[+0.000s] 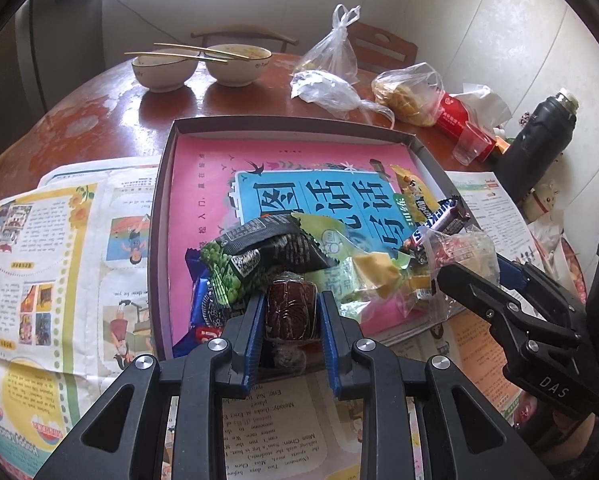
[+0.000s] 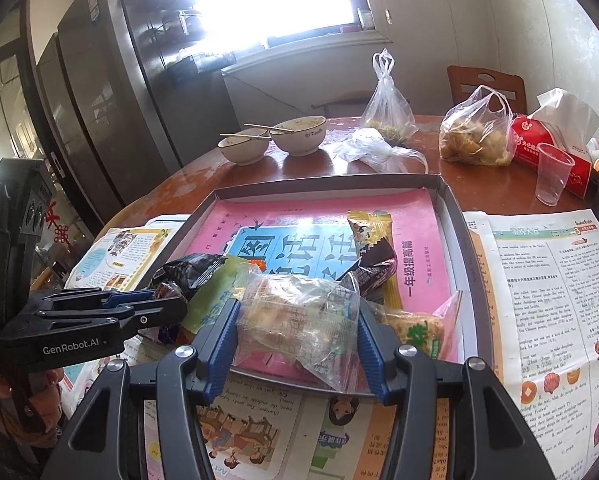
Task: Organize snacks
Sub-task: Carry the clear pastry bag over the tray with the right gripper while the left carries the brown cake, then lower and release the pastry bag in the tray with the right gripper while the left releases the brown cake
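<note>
- L gripper [image 1: 291,316]: jaws pinched tight on dark wrapped sweet [image 1: 290,307], over box's near edge.
- R gripper [image 2: 297,326]: approx half open, clamped on clear snack bag [image 2: 299,316]; soft, crinkly, slippery, so grip mid-body.
- Other snacks piled in box [image 1: 161,200].

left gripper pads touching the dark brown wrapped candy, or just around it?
Touching. The left wrist view shows the left gripper with both blue ribbed pads pressed flat against the sides of the dark brown wrapped candy, no gap either side.
</note>
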### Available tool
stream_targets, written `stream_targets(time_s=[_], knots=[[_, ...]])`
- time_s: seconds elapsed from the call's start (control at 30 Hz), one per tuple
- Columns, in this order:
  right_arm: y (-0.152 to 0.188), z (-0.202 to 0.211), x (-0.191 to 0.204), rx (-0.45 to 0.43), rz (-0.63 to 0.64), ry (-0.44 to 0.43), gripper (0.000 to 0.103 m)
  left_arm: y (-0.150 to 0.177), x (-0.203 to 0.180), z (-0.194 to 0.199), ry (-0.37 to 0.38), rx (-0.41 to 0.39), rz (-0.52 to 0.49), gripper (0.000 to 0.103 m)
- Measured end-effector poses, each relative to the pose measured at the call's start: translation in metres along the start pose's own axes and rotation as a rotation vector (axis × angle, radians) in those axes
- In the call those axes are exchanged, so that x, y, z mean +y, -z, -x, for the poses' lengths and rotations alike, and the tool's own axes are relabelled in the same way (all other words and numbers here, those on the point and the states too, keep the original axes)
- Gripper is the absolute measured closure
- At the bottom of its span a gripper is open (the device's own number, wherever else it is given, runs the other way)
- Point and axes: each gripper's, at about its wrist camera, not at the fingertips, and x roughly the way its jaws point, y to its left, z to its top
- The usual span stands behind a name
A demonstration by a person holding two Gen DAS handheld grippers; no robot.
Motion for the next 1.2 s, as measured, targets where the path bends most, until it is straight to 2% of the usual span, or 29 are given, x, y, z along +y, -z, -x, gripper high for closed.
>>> stream_targets(time_s=[0.57, 1.0, 1.2], knots=[[0.004, -0.019, 0.017, 0.037, 0.073, -0.025, 0.048, -0.003, -0.002, -0.004, -0.004, 0.004, -0.018, 0.076], [0.004, -0.027, 0.018, 0.029, 0.104, 0.027, 0.048, -0.003, -0.002, -0.004, -0.001, 0.005, -0.017, 0.076], [0.005, -0.028, 0.020, 0.032, 0.113, 0.008, 0.048, -0.003, -0.002, -0.004, -0.002, 0.005, -0.016, 0.076]])
